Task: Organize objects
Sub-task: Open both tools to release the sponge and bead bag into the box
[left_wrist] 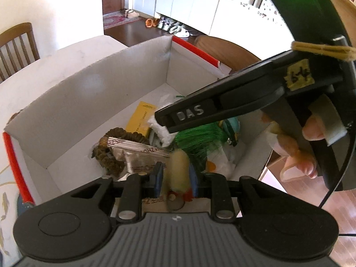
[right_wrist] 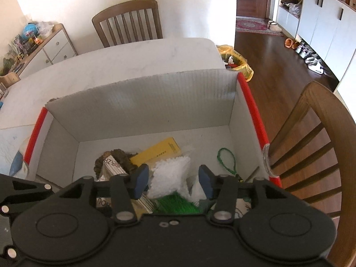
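Your left gripper point(left_wrist: 175, 178) is clamped on the yellow roller point(left_wrist: 179, 169), long axis pointing into the box point(left_wrist: 111, 84), while your right gripper point(right_wrist: 173, 181) hangs apart over the white bag point(right_wrist: 170, 178).

The right tool point(left_wrist: 163, 120) covers part of the box point(left_wrist: 89, 102) contents in the left wrist view. The yellow roller point(left_wrist: 179, 169) runs under the left tool point(left_wrist: 175, 175) body, its lower end hidden. In the right wrist view, the green tassel point(right_wrist: 175, 204) is mostly covered. Print on the yellow packet point(right_wrist: 160, 153) is illegible.
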`<state>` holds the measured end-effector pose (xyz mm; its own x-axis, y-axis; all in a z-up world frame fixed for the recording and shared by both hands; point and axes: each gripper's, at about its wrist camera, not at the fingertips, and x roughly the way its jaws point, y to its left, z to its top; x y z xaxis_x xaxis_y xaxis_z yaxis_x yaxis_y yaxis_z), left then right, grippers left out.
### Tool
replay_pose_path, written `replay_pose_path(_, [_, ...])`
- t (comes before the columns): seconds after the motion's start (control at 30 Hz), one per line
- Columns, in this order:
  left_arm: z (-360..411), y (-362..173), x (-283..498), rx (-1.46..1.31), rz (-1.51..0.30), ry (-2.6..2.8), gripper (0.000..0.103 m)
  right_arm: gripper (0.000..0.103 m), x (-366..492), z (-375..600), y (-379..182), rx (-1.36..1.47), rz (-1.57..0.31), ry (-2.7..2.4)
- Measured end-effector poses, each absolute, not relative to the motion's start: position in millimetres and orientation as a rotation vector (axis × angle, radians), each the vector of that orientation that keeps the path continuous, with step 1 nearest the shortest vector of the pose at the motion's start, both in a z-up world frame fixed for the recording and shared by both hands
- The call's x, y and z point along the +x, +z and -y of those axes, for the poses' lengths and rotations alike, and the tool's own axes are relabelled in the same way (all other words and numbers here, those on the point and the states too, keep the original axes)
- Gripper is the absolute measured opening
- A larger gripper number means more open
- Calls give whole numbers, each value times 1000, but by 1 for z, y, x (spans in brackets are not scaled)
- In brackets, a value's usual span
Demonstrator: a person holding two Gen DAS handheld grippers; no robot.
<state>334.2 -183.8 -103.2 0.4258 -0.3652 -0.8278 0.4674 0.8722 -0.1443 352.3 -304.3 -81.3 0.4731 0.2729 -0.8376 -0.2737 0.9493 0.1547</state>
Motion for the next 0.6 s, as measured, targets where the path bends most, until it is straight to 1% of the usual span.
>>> replay_pose_path(0.23, [172, -89, 324, 80, -956, -510, 24, 53, 339, 305, -59, 13, -979, 346])
replay_pose_path(0.4, [161, -72, 314, 72, -908, -490, 26, 55, 322, 307, -40, 31, -934, 356])
replay_pose_path(0.6, [141, -51, 302, 70, -853, -469, 27, 55, 298, 309, -19, 51, -882, 363])
